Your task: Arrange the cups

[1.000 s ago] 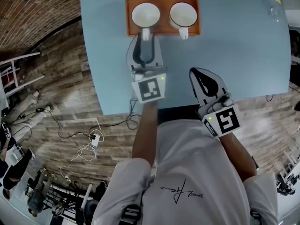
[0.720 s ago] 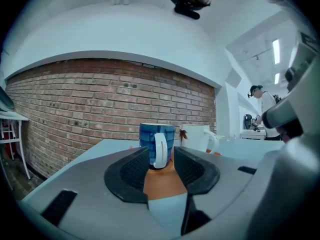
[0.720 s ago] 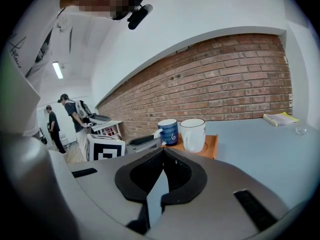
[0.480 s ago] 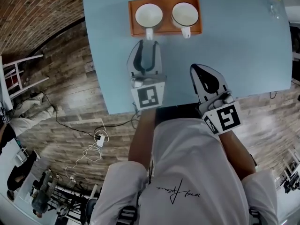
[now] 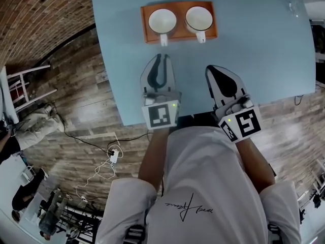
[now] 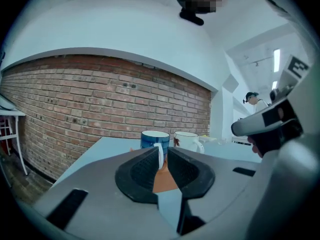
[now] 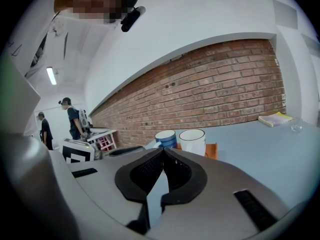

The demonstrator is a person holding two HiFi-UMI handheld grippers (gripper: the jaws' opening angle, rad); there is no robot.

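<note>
Two cups stand upright on a tray, both grippers short of it.
On the blue table (image 5: 264,50), the orange tray (image 5: 181,34) holds an empty blue cup (image 5: 162,20) and white cup (image 5: 198,17), handles pointing toward the grippers. The left gripper (image 5: 161,57), near the tray, has just been closing on nothing, with a narrow gap between its jaws. The right gripper (image 5: 209,67) is pressed together.

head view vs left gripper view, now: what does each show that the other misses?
Head view only: the person's white shirt, the white charger cable on the floor. Left gripper view only: the blue outside of the left ceramic cup, a standing person. Both: that cup and the white ceramic cup on the orange rectangular tray, the light blue table, the left gripper, its jaws just closing with nothing between them.
</note>
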